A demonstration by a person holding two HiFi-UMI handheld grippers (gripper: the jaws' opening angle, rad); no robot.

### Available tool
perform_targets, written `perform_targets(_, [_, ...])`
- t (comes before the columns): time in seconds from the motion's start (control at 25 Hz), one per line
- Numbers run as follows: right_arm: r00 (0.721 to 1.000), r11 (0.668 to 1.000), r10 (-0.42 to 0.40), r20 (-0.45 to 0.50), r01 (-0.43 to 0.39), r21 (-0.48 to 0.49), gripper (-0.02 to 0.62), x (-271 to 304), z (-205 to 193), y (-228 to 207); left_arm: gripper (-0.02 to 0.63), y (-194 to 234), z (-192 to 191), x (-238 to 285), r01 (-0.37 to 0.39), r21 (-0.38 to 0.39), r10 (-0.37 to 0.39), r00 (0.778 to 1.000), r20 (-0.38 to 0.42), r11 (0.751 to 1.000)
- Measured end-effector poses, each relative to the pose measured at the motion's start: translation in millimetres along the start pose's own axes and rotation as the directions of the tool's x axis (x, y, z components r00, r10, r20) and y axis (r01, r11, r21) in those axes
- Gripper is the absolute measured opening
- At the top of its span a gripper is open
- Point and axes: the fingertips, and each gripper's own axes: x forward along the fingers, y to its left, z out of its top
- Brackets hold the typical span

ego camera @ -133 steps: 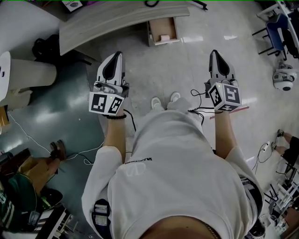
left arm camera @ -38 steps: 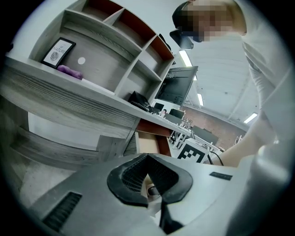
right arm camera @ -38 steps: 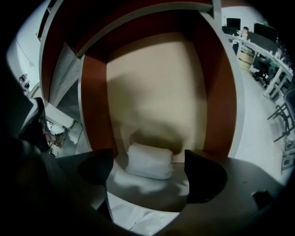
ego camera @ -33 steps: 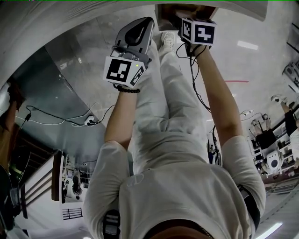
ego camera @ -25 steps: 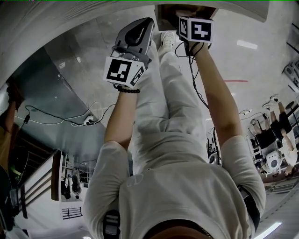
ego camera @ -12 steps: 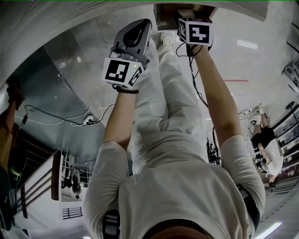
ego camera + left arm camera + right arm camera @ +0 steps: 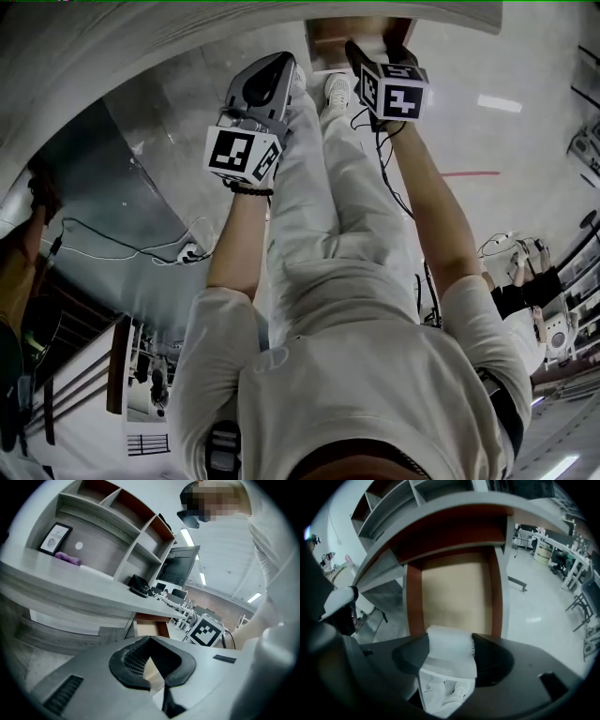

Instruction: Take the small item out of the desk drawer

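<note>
The small white item (image 7: 446, 657) sits between the jaws of the right gripper (image 7: 450, 644). The jaws have just been closing and now pinch it on both sides. In the right gripper view it hangs at the near edge of the open drawer (image 7: 457, 588), whose bare tan floor stretches toward 12 o'clock under the desk top; it is not resting on that floor. Below the item, at 6 o'clock, a white shoe (image 7: 459, 689) and trouser leg show through the gap, so the gripper tilts steeply down.

In the head view the right arm (image 7: 431, 225) reaches out straight toward 12 o'clock, its marker cube (image 7: 394, 89) just below the drawer front. The left gripper (image 7: 150, 641) is at about 8 o'clock from it, beside the person's thigh, on a forearm raised toward 12 o'clock. Its jaws are pressed together at the tips with nothing between them, and it points nearly level at the desk (image 7: 70, 581) and its shelves (image 7: 117, 531).
</note>
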Motion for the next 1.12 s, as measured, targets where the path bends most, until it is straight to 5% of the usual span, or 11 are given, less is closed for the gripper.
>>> perform_targets(0.36, [0.988,0.998,0.059,0.146,-0.059,0.001,0.279,-109,35,17,0.0,-44,70,-28,0.035,0.08,-0.037,0.999,0.027,0.996])
perform_targets(0.56, [0.958,0.997,0.067,0.281,-0.071,0.005,0.279,-205,68,18,0.0,-81,113,-61,0.014,0.115,-0.019,0.999,0.043,0.993])
perform_targets(0.8, [0.861,0.997,0.07,0.503,-0.068,-0.023,0.279,-313,147,20,0.0,-111,187,-81,0.007,0.124,-0.025,0.988,0.15,0.992])
perform_targets(1.12, [0.722,0.999,0.034,0.691,-0.023,-0.025,0.279,-433,198,13,0.0,-147,262,-112,-0.022,0.2,-0.026,0.972,0.235,0.98])
